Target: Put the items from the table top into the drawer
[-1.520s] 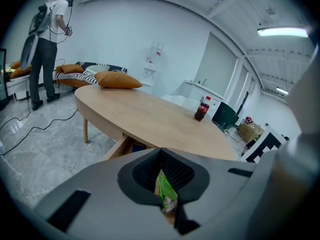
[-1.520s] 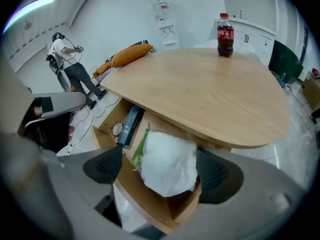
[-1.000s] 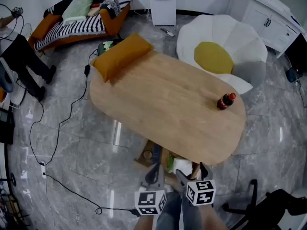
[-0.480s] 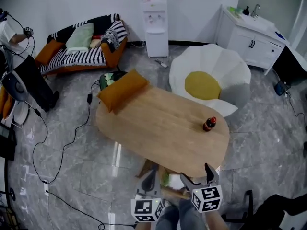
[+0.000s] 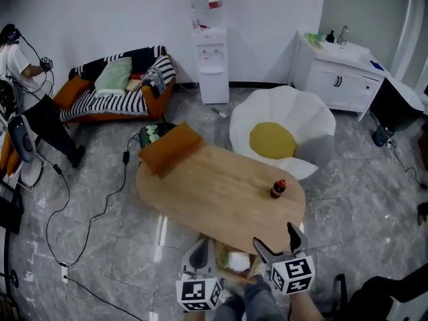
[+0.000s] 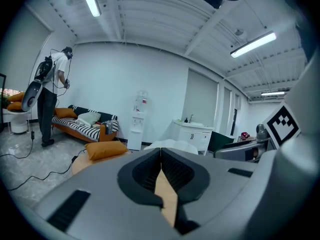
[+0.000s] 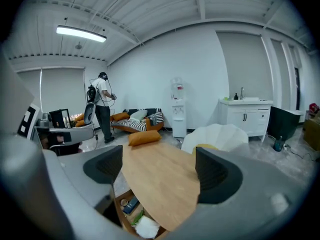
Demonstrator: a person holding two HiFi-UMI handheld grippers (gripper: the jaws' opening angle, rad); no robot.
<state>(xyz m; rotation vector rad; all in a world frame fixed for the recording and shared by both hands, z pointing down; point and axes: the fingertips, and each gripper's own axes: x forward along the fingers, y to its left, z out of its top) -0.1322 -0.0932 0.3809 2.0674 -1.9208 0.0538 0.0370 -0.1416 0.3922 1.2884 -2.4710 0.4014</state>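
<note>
A dark bottle with a red cap [image 5: 277,188] stands on the oval wooden table [image 5: 207,192], near its right end. An orange cushion [image 5: 170,148] lies on the far left end. Under the near edge, the open drawer [image 5: 231,259] holds a white thing [image 7: 147,227] and a few small items. My left gripper [image 5: 199,251] hangs over the drawer's left side, shut with nothing in it; its jaw tips meet in the left gripper view [image 6: 161,150]. My right gripper [image 5: 275,238] is at the table's near edge, open and empty, with the tabletop between its jaws [image 7: 160,169].
A white flower-shaped chair [image 5: 284,129] stands behind the table. A striped sofa [image 5: 114,85], a water dispenser [image 5: 210,59] and a white sink cabinet [image 5: 334,72] line the far wall. A person [image 5: 27,79] stands at the left. Cables [image 5: 80,199] run over the floor.
Both grippers have risen, and the head view has pulled up and back, so the table looks smaller and more of the room shows. The bottle and cushion have not moved on the table.
</note>
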